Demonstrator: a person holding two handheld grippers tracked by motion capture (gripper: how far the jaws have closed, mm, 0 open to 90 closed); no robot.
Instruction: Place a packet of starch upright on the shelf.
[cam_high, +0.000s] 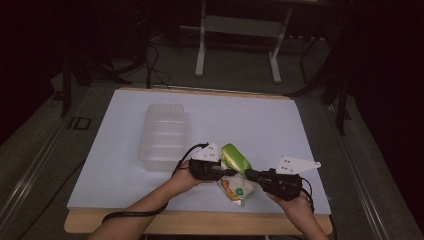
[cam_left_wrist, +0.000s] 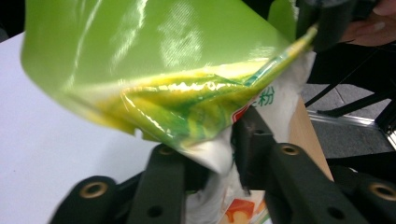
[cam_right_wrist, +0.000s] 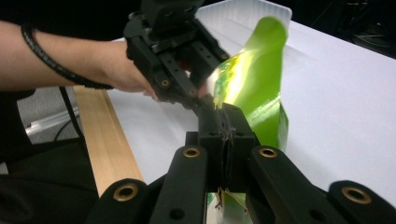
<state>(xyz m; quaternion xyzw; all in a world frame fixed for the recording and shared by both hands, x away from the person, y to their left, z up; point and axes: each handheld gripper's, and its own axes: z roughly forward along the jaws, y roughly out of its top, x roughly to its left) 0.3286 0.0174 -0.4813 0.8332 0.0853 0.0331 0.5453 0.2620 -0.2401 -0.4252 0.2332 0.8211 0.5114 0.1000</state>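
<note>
The room is dim, with dark stands and cables on the floor behind a white table whose wooden edge runs along the person's side. Taking the clear plastic tub on that table as the landmark, a green and white bag is held up off the surface just to the right of the tub and nearer the person, caught between both tools. The left gripper comes at the bag from the tub's side; in the left gripper view its jaws are pressed in on the white crumpled edge of the bag, pinching it. The right gripper comes from the far side of the bag, away from the tub, and in the right gripper view its jaws are closed tight on a thin strip of the bag's edge, right beside the left gripper. The two grips sit almost touching on the same stretch of edge, which looks like a set-up for pulling the bag open, though that is only a guess. If so, the risks are plain: the glossy film could slip out of either thin pinch, a hard or uneven pull could split the bag well past the seam, and whatever is inside could spill onto the table beside the tub instead of into it. The bag hangs free, so a lost grip would drop it.
</note>
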